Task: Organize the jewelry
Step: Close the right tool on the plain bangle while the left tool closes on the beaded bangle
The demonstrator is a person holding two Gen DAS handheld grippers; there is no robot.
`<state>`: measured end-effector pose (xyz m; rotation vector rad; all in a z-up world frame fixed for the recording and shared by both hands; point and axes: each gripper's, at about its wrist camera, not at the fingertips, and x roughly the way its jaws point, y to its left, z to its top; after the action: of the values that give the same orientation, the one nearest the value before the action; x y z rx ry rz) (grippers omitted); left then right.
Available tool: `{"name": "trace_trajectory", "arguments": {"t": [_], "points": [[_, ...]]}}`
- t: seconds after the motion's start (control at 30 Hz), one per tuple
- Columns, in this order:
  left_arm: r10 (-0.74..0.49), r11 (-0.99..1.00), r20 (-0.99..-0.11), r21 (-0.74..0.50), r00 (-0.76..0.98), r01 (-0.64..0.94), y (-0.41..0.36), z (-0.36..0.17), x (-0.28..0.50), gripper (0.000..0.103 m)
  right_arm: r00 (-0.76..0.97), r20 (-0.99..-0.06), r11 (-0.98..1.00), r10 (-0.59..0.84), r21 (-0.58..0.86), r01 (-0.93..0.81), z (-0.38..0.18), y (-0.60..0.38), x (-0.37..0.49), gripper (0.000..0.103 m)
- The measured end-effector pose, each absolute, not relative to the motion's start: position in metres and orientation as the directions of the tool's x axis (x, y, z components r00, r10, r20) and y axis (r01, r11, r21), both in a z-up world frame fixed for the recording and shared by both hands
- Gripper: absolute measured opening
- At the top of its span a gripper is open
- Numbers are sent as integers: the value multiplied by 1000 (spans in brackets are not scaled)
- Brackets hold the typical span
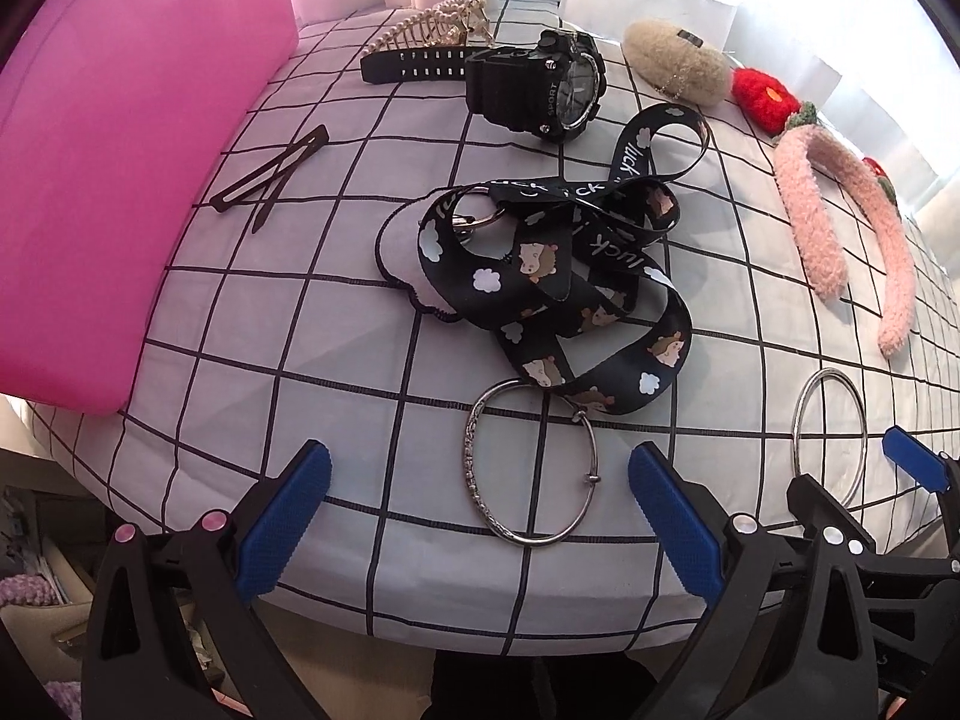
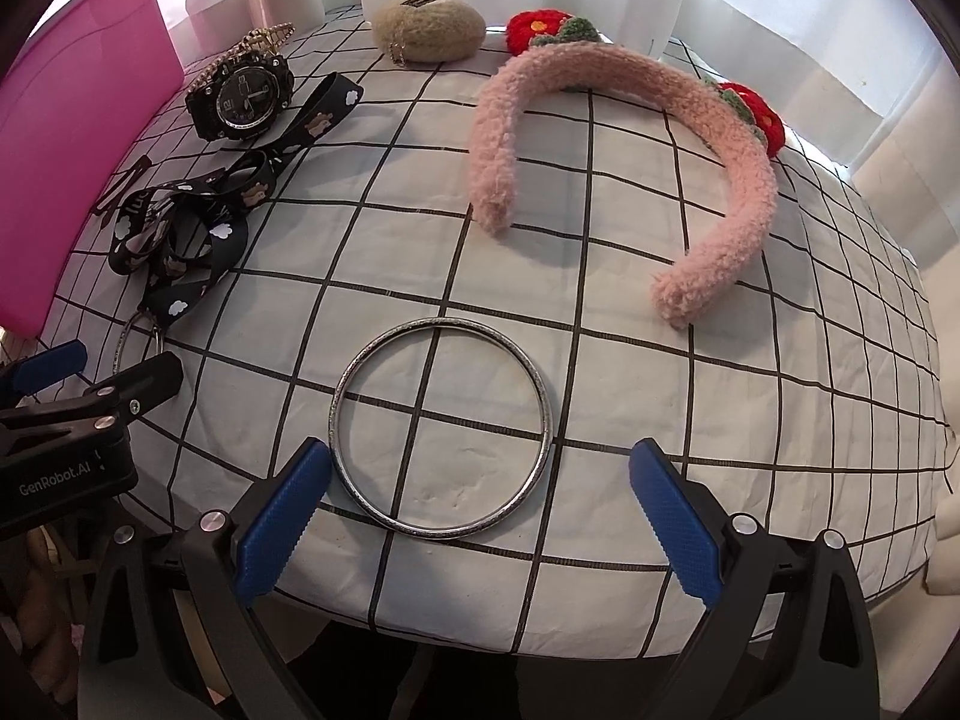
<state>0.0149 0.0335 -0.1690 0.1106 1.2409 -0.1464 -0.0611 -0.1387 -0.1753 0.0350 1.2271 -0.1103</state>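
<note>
My left gripper (image 1: 480, 516) is open at the table's near edge, its blue pads either side of a silver bangle with a clasp (image 1: 480, 480). Behind the bangle lies a tangled black lanyard (image 1: 552, 276), then a black sport watch (image 1: 540, 81), a pearl hair clip (image 1: 444, 21) and dark hair pins (image 1: 276, 174). My right gripper (image 2: 480, 510) is open around the near part of a plain silver bangle (image 2: 441, 429). A pink fluffy headband (image 2: 630, 150) lies beyond it. The pink box (image 1: 120, 180) stands at the left.
A beige fuzzy clip (image 2: 429, 27) and red knitted flowers (image 2: 540, 27) sit at the back by white curtains. The table has a white cloth with black grid lines (image 2: 720, 408). My left gripper's body (image 2: 72, 420) shows at the left of the right wrist view.
</note>
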Motion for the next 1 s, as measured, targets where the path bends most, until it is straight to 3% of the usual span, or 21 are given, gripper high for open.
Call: {"name": "trace_trajectory", "arguments": {"t": [0.2,0.33,0.37,0.4,0.47,0.5,1.0], "points": [[-53,986,-942,4,330,169,39,-162,8,77,338,-939,995,-55,-23,98,-175,-139,-63,93],[-53,986,-939,5,341,168,38,-159,8,54,336,-941,995,-52,-19,101,-175,-139,-63,92],[-54,985,-937,7,345,173,33,-156,8,45,339,-939,995,-53,-19,100,-174,-139,-63,90],[-53,984,-935,11,350,178,32,-155,7,43,344,-938,995,-52,-19,98,-173,-138,-64,85],[-56,984,-934,9,352,179,33,-155,8,43,358,-932,996,-53,-23,89,-169,-136,-65,69],[-58,984,-934,6,352,178,34,-155,8,42,359,-932,996,-58,-29,86,-168,-136,-64,68],[-63,985,-936,-3,345,173,39,-156,7,42,378,-925,996,-39,-6,89,-164,-137,-73,67]]}}
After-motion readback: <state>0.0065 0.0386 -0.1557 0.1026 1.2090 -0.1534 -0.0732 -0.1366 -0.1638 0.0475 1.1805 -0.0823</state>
